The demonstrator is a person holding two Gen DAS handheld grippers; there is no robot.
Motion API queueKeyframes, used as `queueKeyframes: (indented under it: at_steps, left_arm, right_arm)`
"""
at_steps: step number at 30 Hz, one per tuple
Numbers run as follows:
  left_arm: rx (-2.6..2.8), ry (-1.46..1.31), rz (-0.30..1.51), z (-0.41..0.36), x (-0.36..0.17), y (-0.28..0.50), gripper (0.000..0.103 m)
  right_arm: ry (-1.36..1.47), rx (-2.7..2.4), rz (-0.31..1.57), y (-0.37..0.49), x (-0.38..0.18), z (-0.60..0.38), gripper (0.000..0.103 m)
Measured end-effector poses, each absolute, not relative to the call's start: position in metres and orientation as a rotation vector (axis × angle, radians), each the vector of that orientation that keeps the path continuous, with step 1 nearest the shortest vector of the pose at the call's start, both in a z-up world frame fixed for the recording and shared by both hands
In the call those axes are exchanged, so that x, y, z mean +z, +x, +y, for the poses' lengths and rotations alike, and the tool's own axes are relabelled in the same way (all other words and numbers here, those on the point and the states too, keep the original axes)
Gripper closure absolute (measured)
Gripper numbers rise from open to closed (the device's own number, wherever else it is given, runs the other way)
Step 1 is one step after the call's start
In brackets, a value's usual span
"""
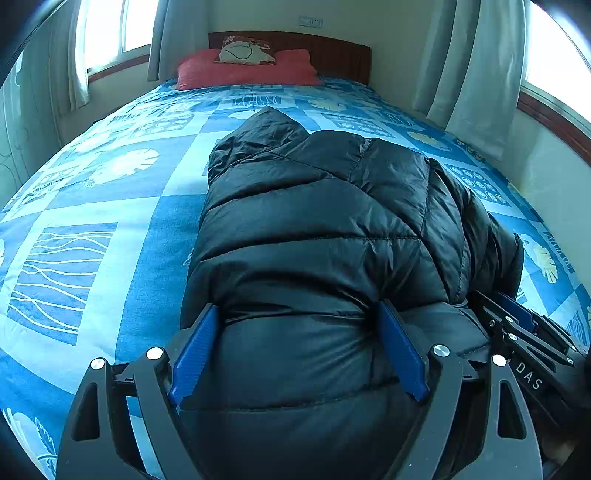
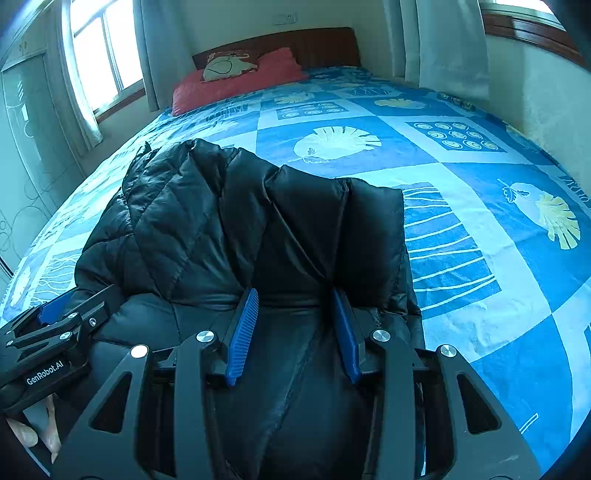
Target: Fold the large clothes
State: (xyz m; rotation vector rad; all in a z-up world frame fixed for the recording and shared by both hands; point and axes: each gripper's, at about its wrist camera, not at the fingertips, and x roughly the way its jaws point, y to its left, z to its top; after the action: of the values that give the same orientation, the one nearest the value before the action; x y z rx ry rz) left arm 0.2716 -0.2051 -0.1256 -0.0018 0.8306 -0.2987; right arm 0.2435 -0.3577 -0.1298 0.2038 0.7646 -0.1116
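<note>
"DAS" on right claw (image 1: pixel 532 325) body, left-wrist view; "GenRobot.AI" on left claw (image 2: pixel 55 314) body, right-wrist view.

Home bedroom: bed (image 1: pixel 110 192) with blue patterned cover, red pillow (image 1: pixel 243 72), wooden headboard (image 1: pixel 332 51), curtained windows (image 1: pixel 110 33).

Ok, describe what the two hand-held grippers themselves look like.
Both match: the left hand-held gripper and right hand-held gripper have black angular frames with triangular cut-outs, silver round bolts and blue ribbed finger pads. White lettering marks their sides: "GenRobot.AI" on the left one, "DAS" on the right one.
</note>
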Motion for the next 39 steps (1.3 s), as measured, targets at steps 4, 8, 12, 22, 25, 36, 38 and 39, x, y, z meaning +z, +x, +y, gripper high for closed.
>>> queueKeyframes:
  at_steps: [4, 8, 12, 22, 25, 36, 38, 39]
  left_arm:
    - [-0.295, 0.0, 0.835, -0.208, -0.128, 0.273, 0.019]
    - [-0.291, 0.007, 0.841, -0.208, -0.126, 0.274, 0.019]
    - [-0.29, 0.006, 0.84, -0.207, -0.12, 0.274, 0.019]
    - [-0.337, -0.242, 0.887, -0.148, -0.088, 0.262, 0.019]
    - [-0.33, -0.389, 0.909, -0.12, -0.093, 0.247, 0.019]
    - [-0.291, -0.708, 0.999, -0.09, -0.142, 0.224, 0.019]
    - [-0.31, -0.747, 1.001, -0.091, -0.146, 0.225, 0.019]
    - [-0.32, -0.774, 1.002, -0.092, -0.148, 0.227, 0.019]
  right_arm:
    - [0.189, -0.124, 0.767, 0.243, -0.13, -0.354, 0.063]
    - [0.172, -0.135, 0.774, 0.243, -0.126, -0.35, 0.063]
    - [0.169, -0.13, 0.764, 0.238, -0.118, -0.348, 0.062]
    - [0.278, -0.091, 0.679, 0.189, -0.076, -0.364, 0.034]
    - [0.341, -0.095, 0.683, 0.175, -0.078, -0.378, 0.031]
    - [0.664, -0.062, 0.768, 0.166, -0.131, -0.42, 0.025]
    - [0.721, -0.041, 0.774, 0.169, -0.14, -0.425, 0.022]
    - [0.76, -0.023, 0.779, 0.171, -0.145, -0.428, 0.021]
